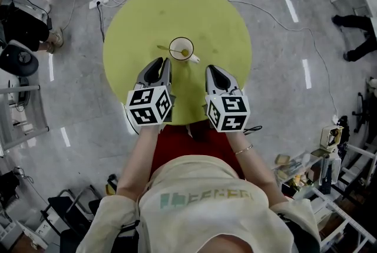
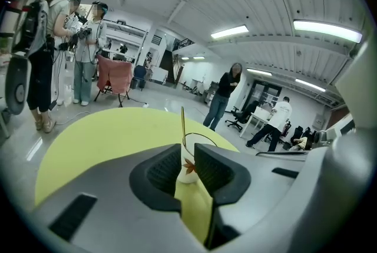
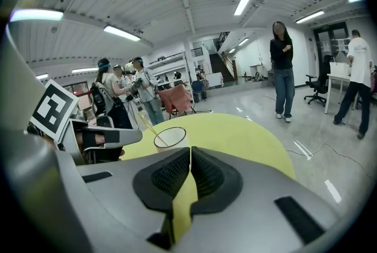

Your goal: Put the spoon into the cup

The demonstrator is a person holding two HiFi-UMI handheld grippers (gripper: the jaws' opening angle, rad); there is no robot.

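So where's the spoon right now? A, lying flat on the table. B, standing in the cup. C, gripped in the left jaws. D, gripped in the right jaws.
B: the spoon leans inside the cup on the yellow table, with its handle sticking out over the rim.

Cream T-shirt (image 1: 200,199), grey left hand-held gripper (image 1: 159,62)

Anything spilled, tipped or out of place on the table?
Nothing stands out. The cup stands upright on the table, the spoon leans inside it with its handle over the rim, and no spill shows. The left gripper and right gripper hold nothing, short of the cup.
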